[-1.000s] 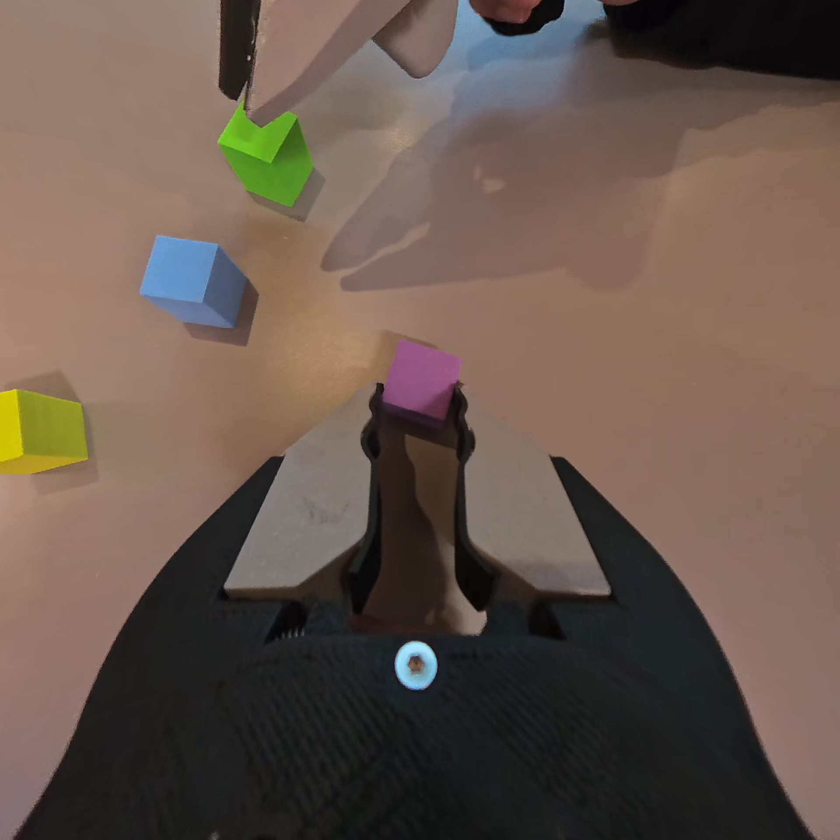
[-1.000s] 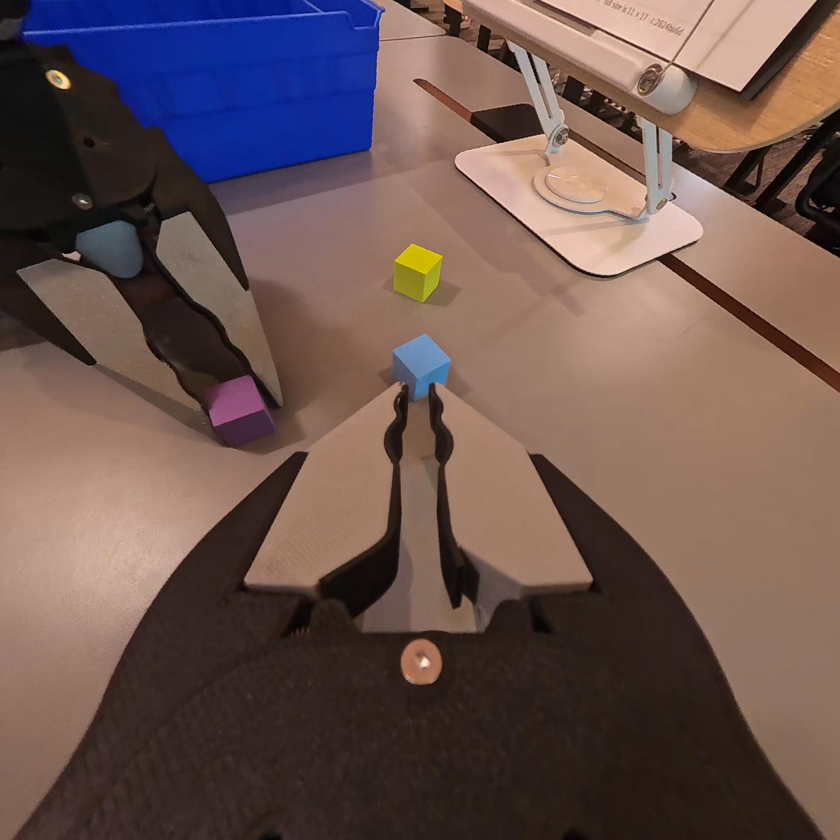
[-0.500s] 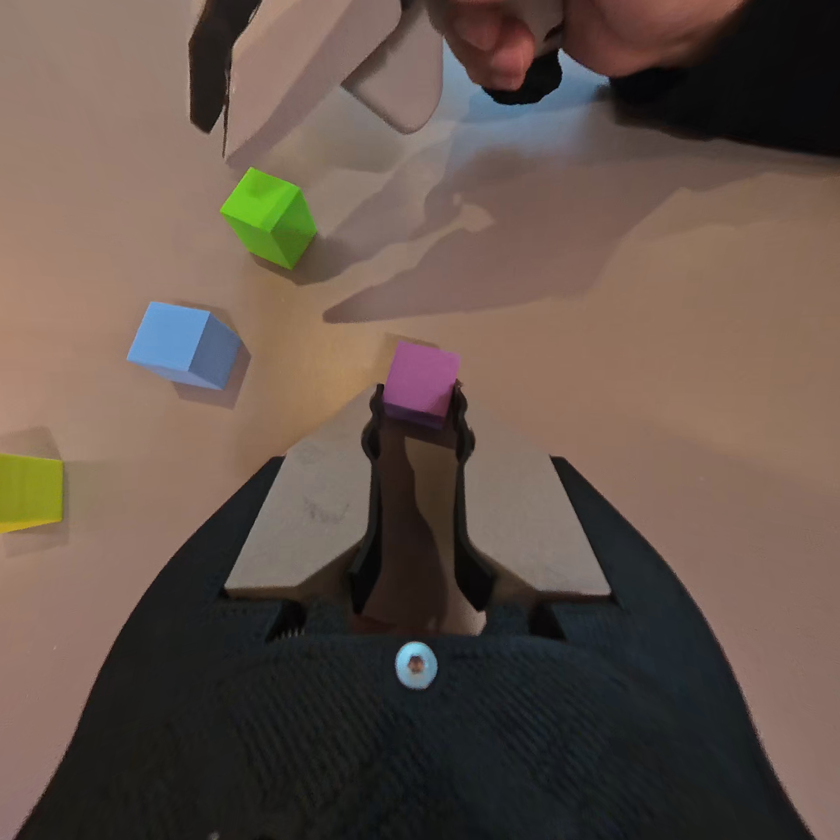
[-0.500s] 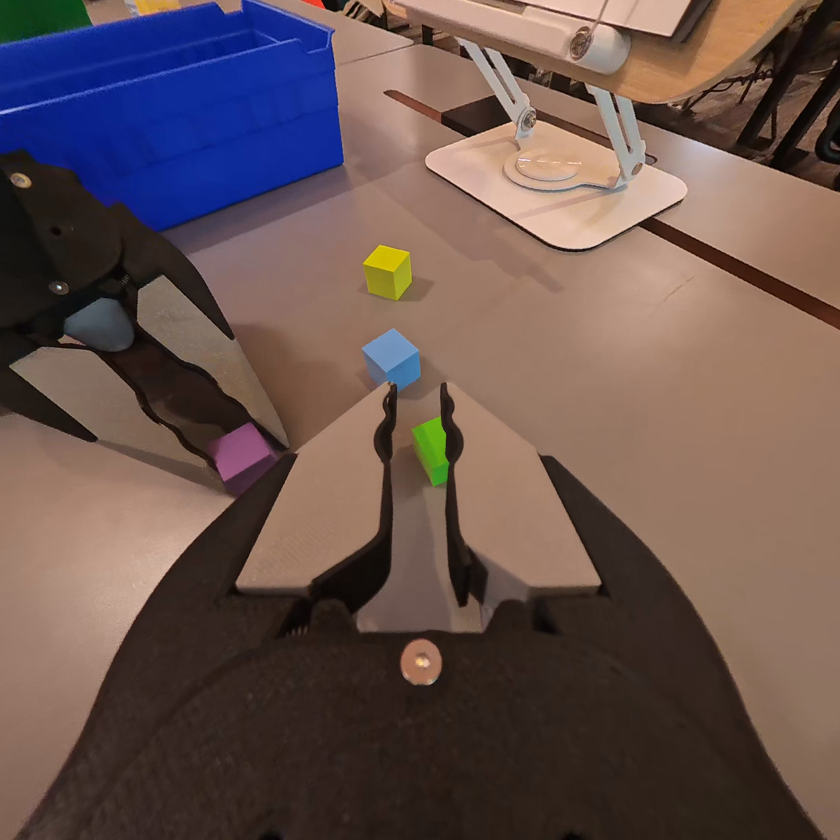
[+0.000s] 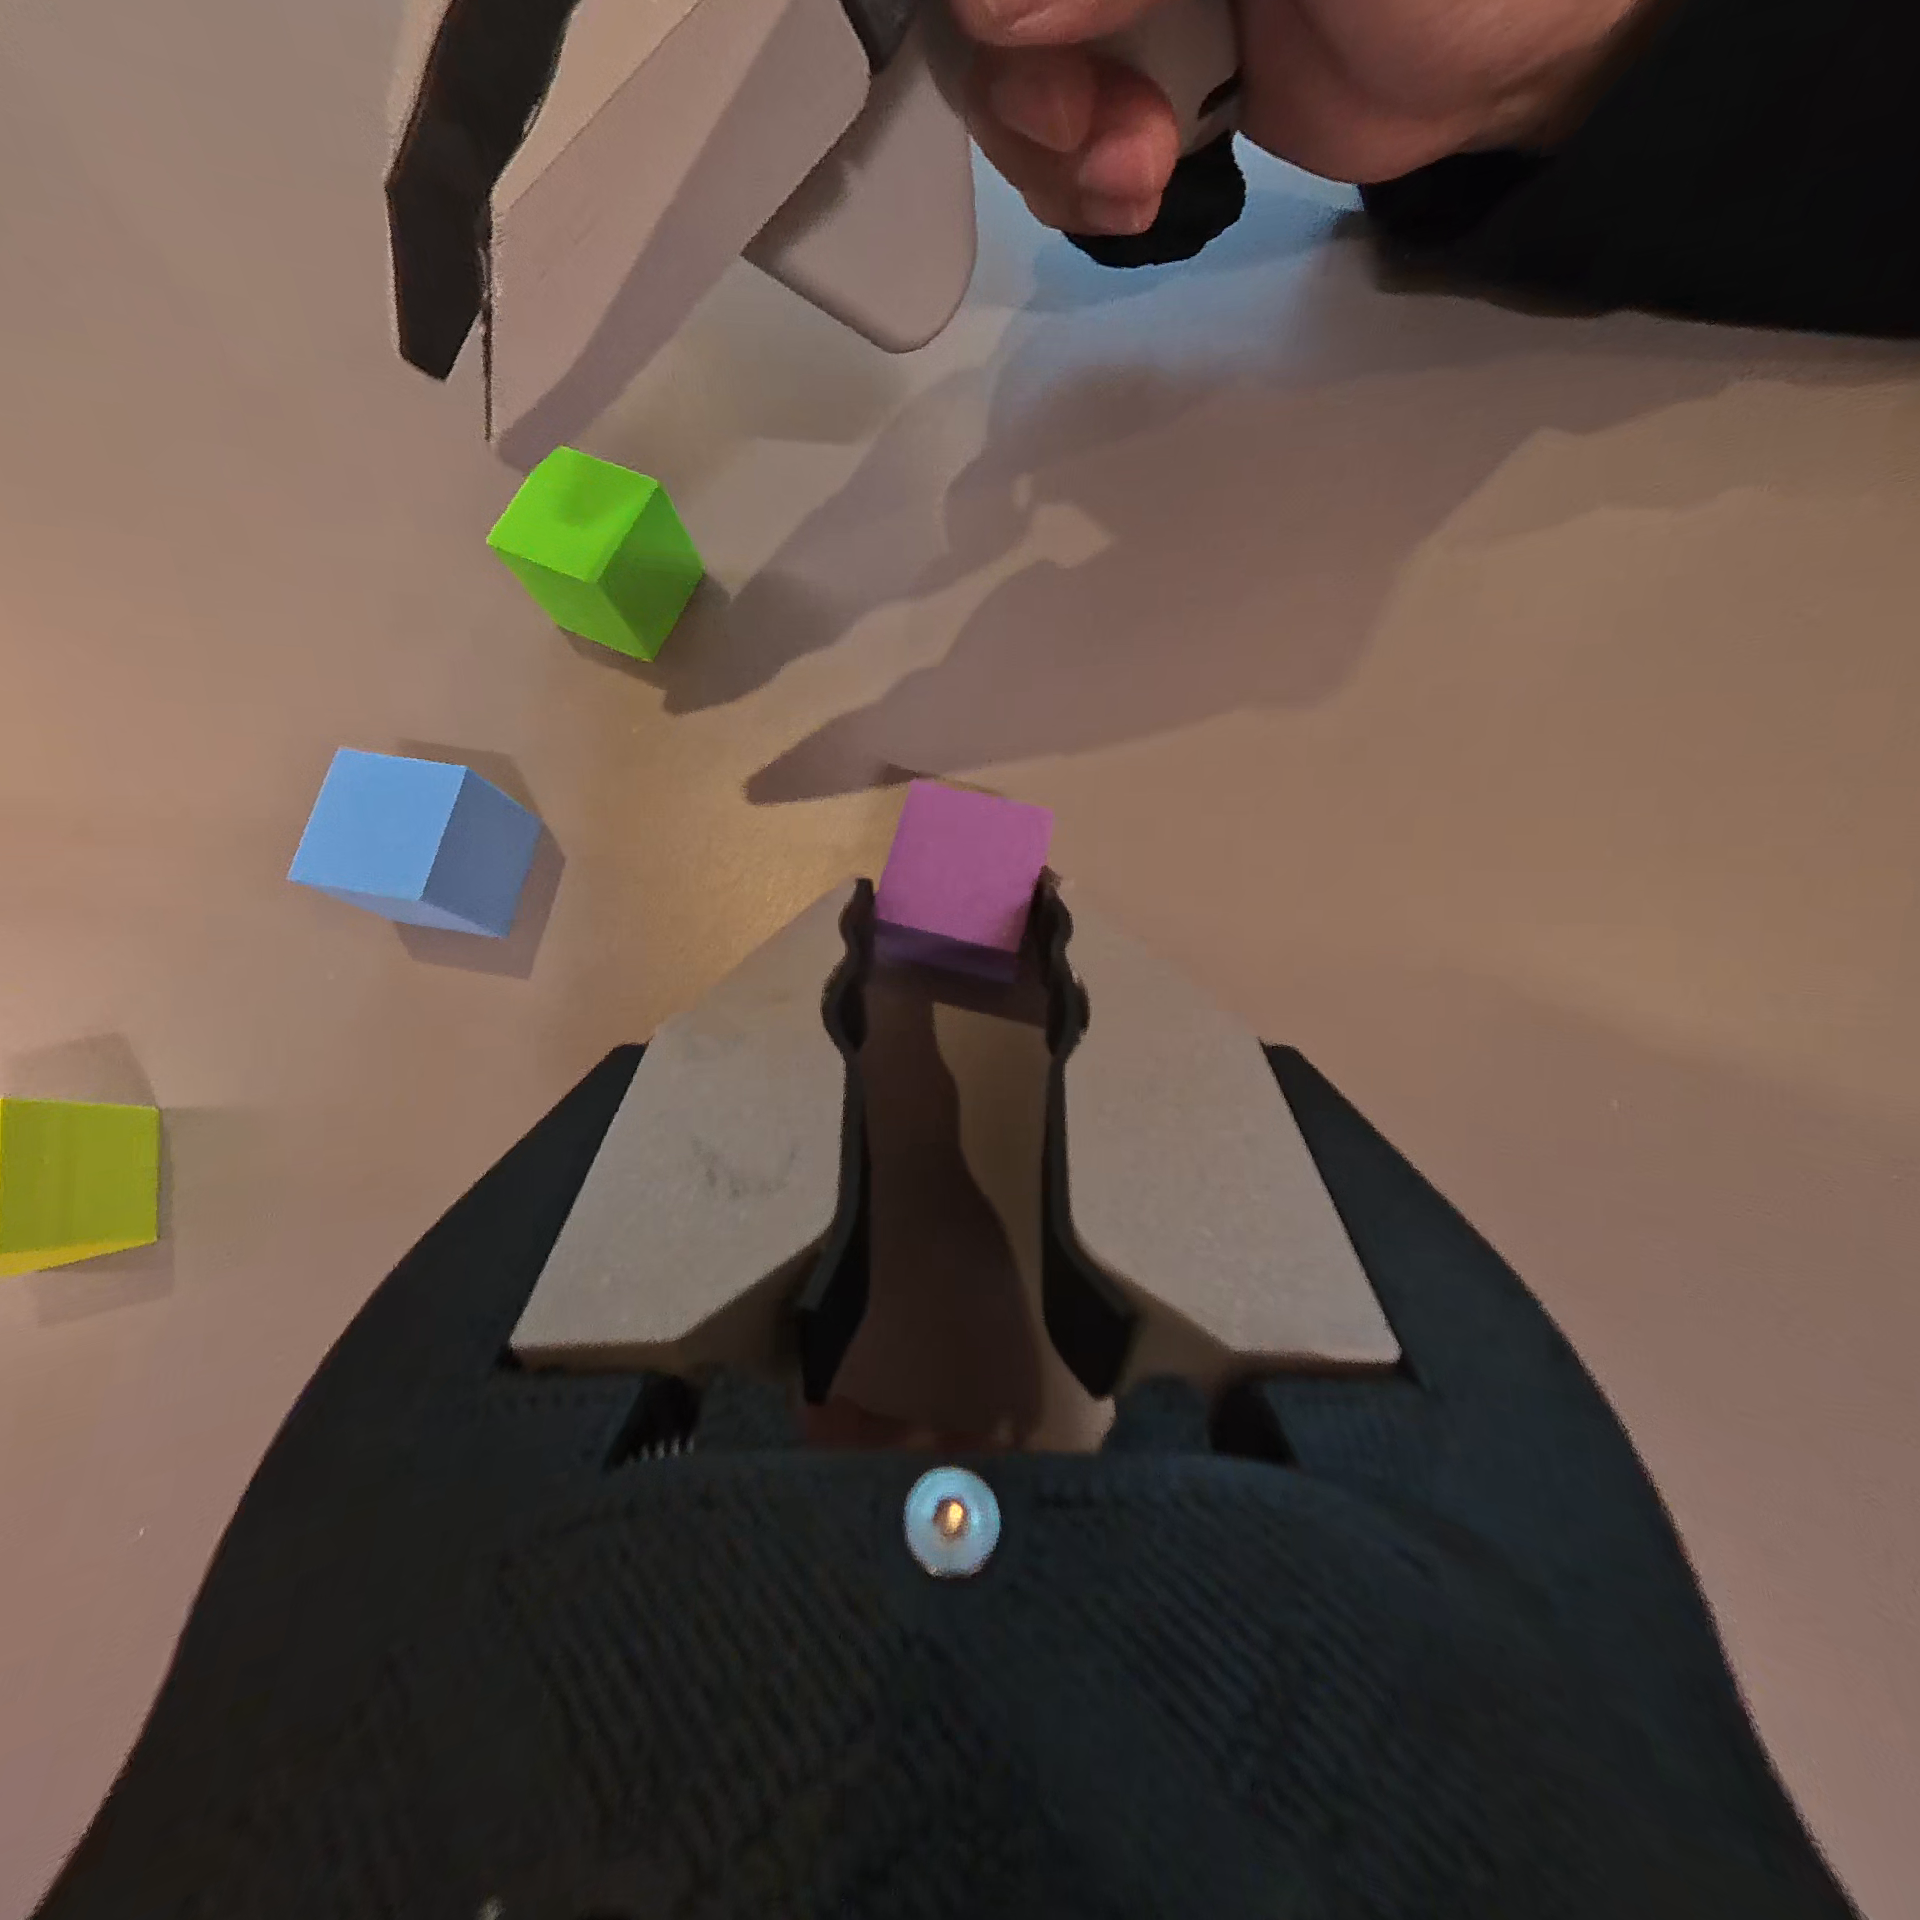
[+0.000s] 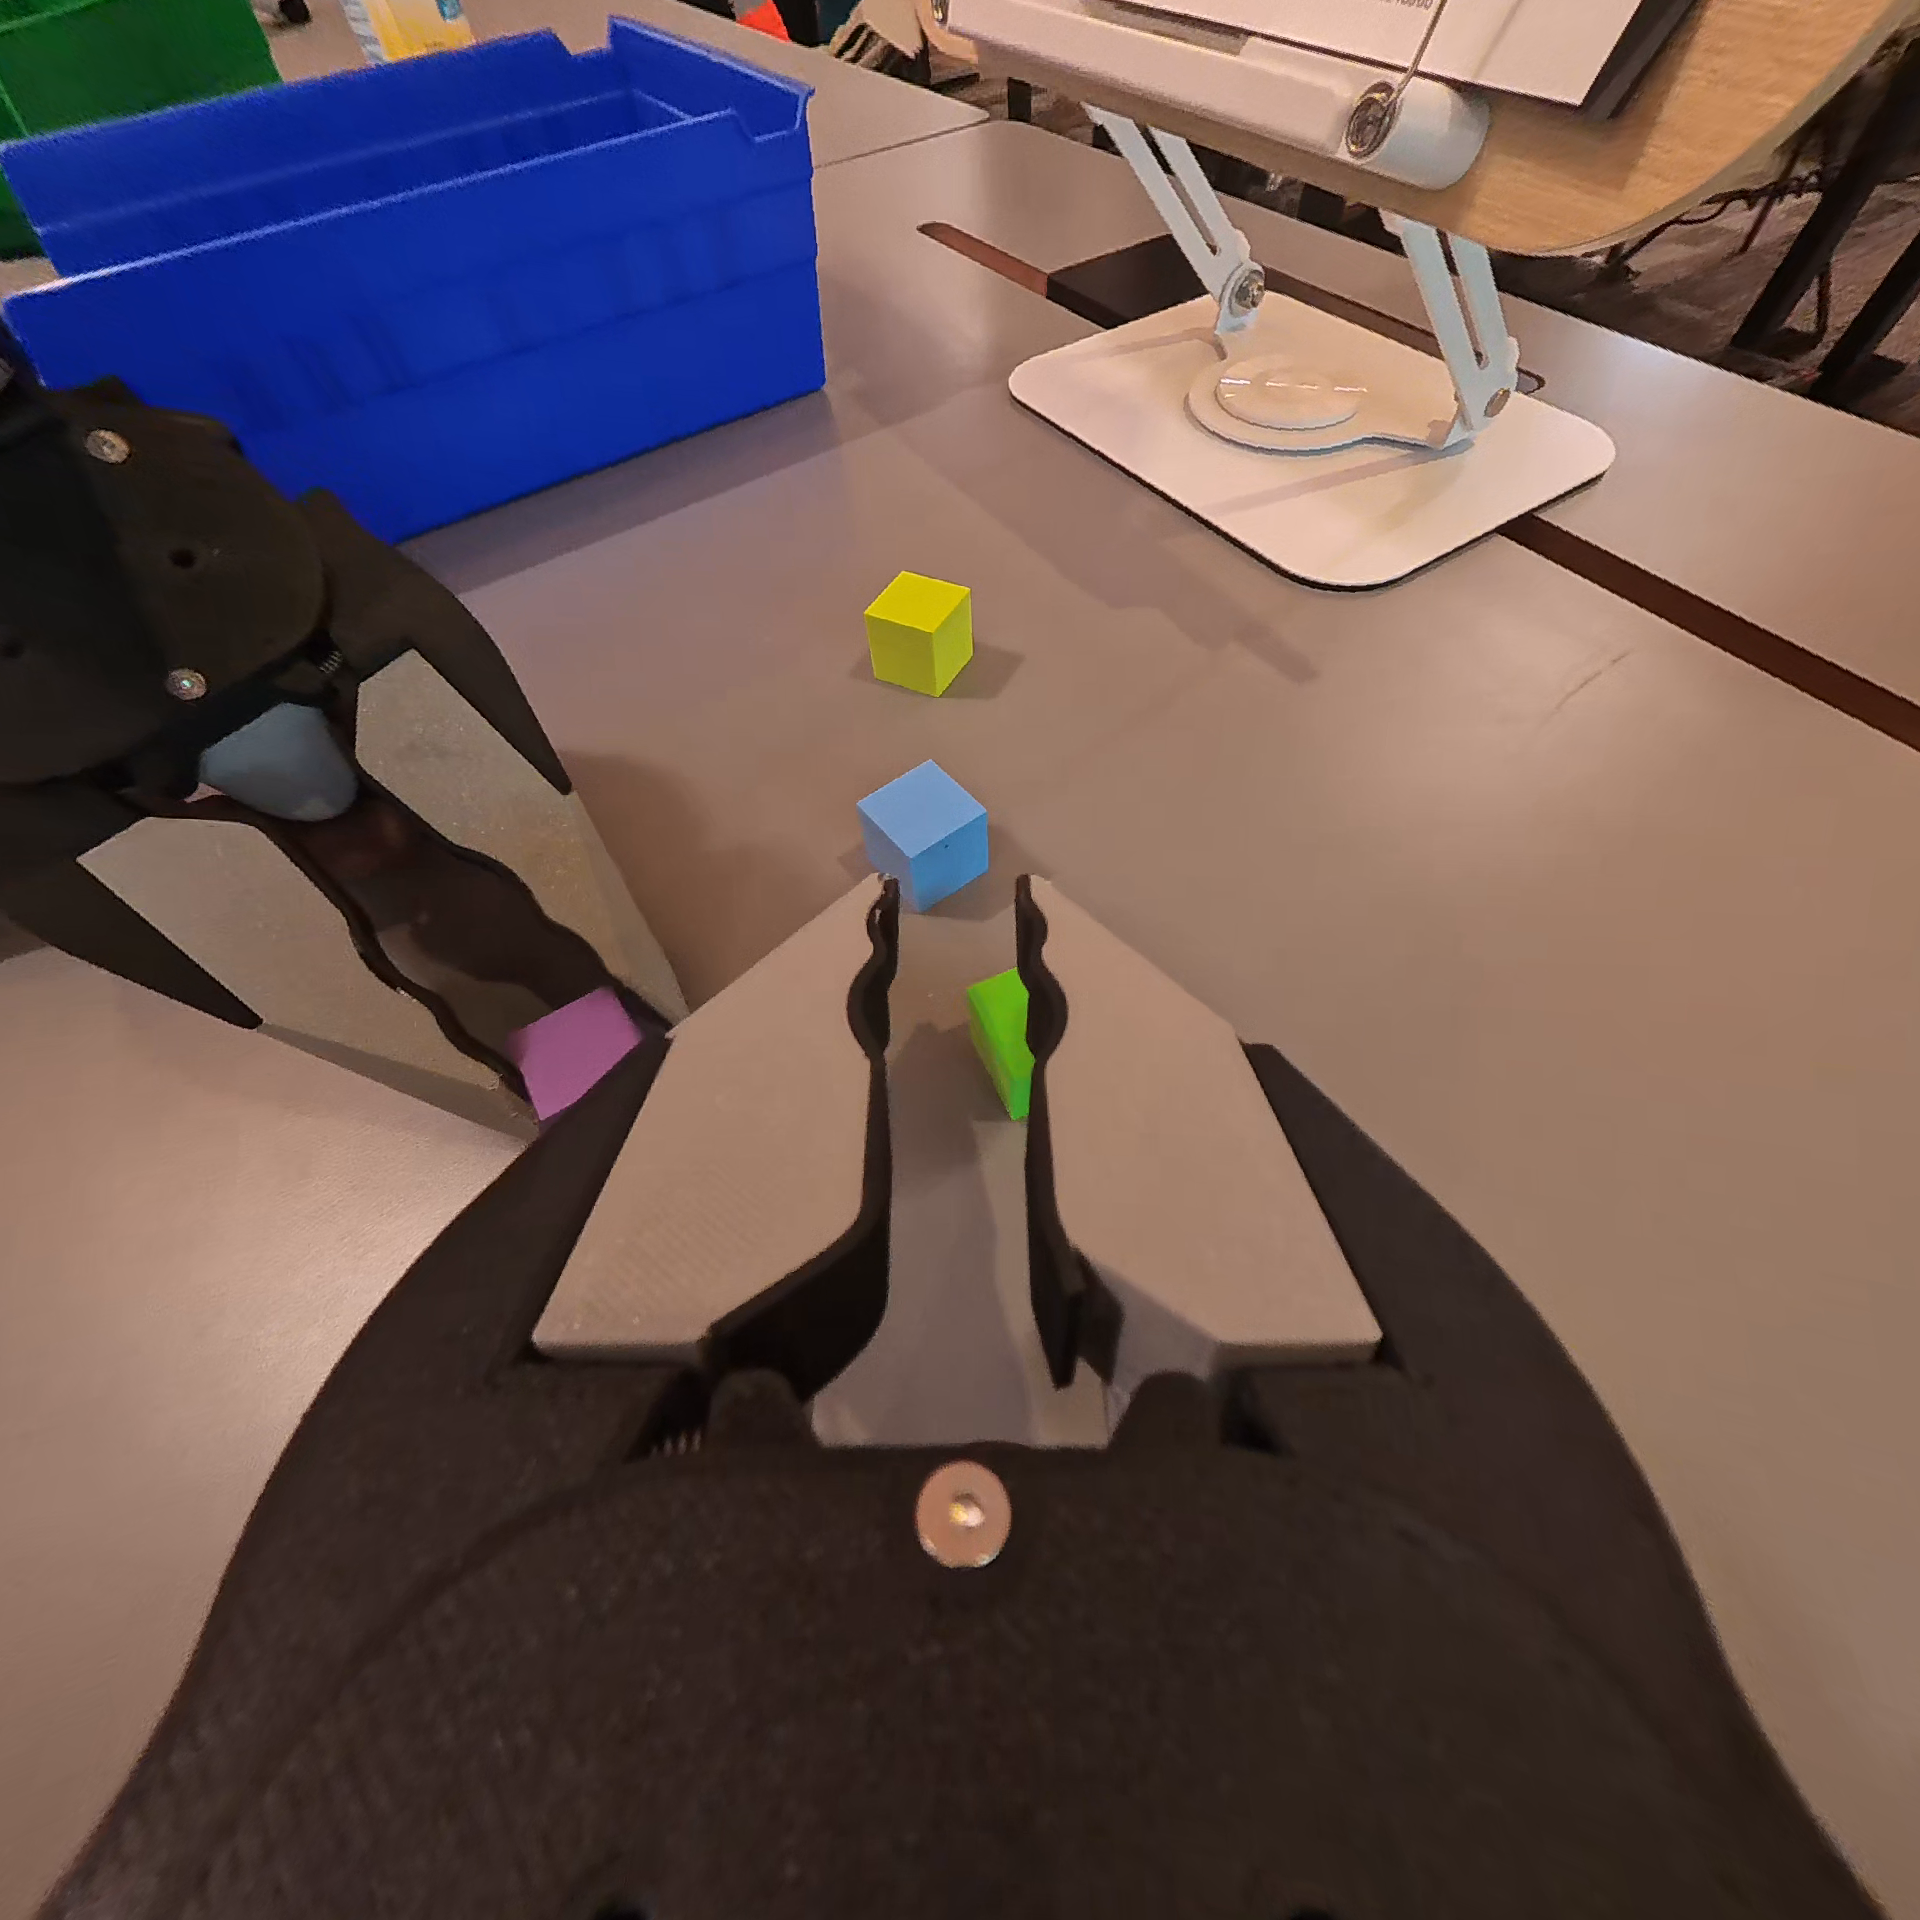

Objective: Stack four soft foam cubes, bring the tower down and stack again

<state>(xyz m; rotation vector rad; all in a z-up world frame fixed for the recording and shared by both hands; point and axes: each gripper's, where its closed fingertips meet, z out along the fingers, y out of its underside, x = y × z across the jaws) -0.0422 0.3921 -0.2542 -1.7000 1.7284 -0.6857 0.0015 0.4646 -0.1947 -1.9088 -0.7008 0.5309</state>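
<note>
Matte grey table (image 6: 1351,935); left tool (image 5: 951,914) pinches purple foam cube (image 5: 961,868); right tool (image 6: 954,894) parted, empty.

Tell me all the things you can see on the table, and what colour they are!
purple cube: 1, purple, on the table, between the left gripper's fingertips
green cube: 1, bright green, on the table under the right gripper
blue cube: 1, light blue, just past the green one
yellow cube: 1, yellow, farthest out, toward the stand
bin: 1, dark blue, at the back left of the table
stand: 1, white base with two arms holding up a board, back right
table: 1, grey
left gripper: 1, black and grey, shut on the purple cube
right gripper: 1, black and grey, open, above the green cube
hand: 1, holding the right gripper's handle
</note>
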